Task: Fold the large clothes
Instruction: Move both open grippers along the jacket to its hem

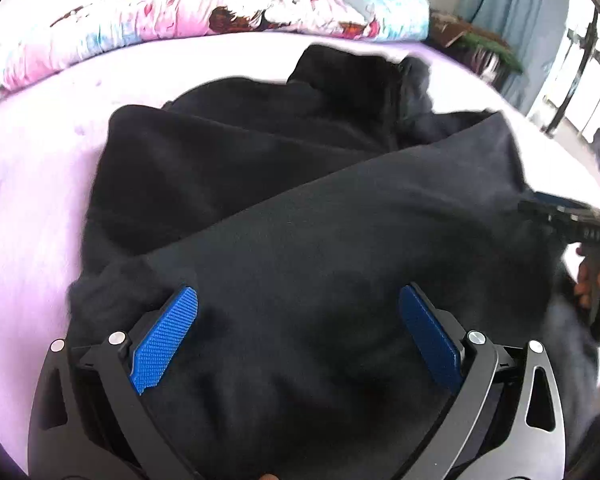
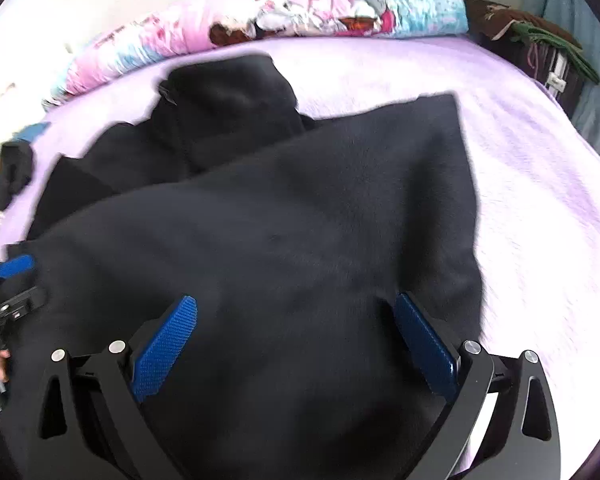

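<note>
A large black hooded garment (image 1: 284, 208) lies on the lilac bed sheet (image 1: 28, 208), its lower part folded up over the body; its hood (image 1: 352, 72) points to the far side. It also shows in the right wrist view (image 2: 284, 216). My left gripper (image 1: 298, 320) is open, its blue pads (image 1: 164, 340) spread wide just above the near fold. My right gripper (image 2: 296, 324) is open too, above the garment's near right part. Each gripper shows at the edge of the other's view: the right one (image 1: 572, 216), the left one (image 2: 14, 268).
A pink and blue patterned duvet (image 2: 260, 20) is rolled along the far edge of the bed. Dark bags (image 2: 532, 48) stand at the far right by a blue curtain (image 1: 516, 12). Dark clothes (image 2: 8, 176) lie at the left.
</note>
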